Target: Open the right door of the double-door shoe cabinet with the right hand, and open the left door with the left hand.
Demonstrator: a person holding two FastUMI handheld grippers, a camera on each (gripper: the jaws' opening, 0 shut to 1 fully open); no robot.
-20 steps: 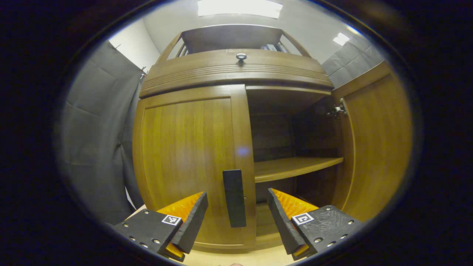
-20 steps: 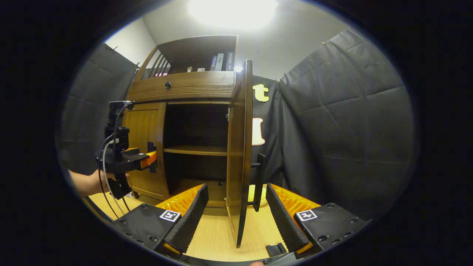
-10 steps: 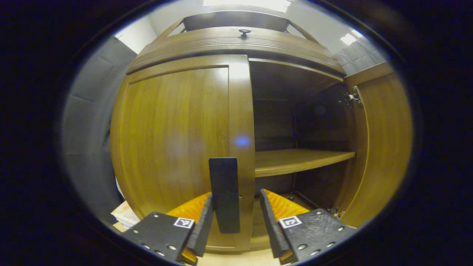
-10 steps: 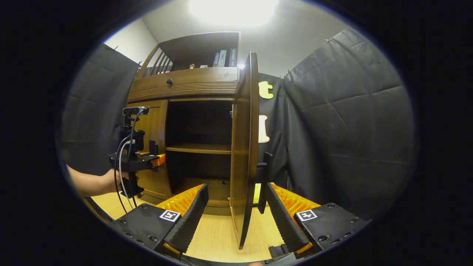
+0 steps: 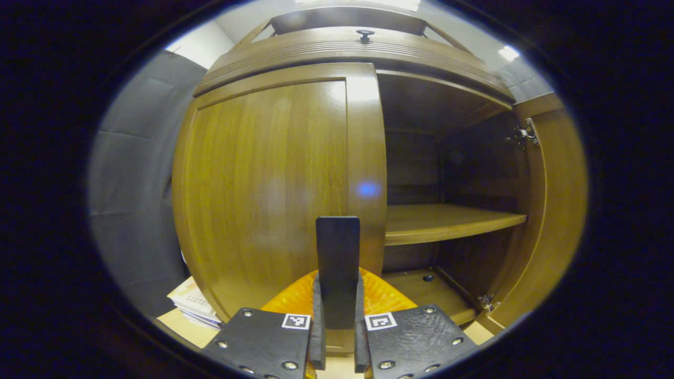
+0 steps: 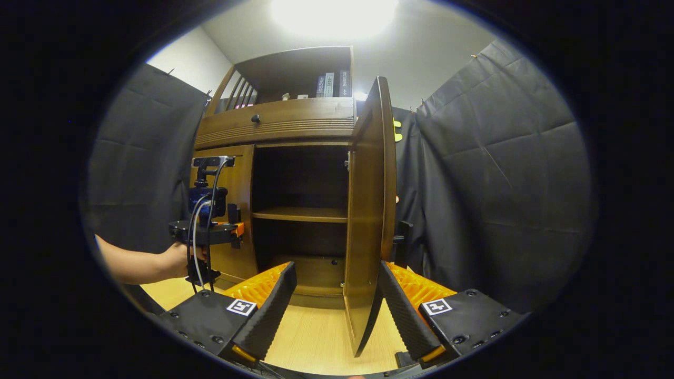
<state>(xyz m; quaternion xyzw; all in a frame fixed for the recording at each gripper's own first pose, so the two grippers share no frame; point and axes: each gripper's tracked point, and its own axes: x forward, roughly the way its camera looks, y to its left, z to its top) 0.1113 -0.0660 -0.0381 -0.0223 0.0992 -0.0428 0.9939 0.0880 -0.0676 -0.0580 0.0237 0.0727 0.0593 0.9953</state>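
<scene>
1. Two grippers: left gripper point(image 5: 337, 337) clenched on the left door's handle point(image 5: 337, 263); right gripper point(image 6: 334, 305) spread, gripping nothing, straddling the right door point(image 6: 368, 221) edge.
2. Handle: dark upright bar, rigid; likely the best hold.
3. Left door point(image 5: 274, 179): shut, glossy brown wood; probably stiff, hinged, moderately heavy.
4. Cabinet point(image 6: 279, 121): right door swung wide, shelf point(image 5: 447, 221) bare.

No readable text, brand, number or sign is showing anywhere in these frames. Book spines point(image 6: 330, 84) are standing on the cabinet's top shelf, their lettering too small to make out. Square black-and-white marker tags are sitting on the left gripper point(image 5: 337, 345) and on the right gripper point(image 6: 337, 310), carrying coded patterns rather than words. A stack of papers point(image 5: 194, 304) is lying beside the cabinet, its print blurred.
</scene>
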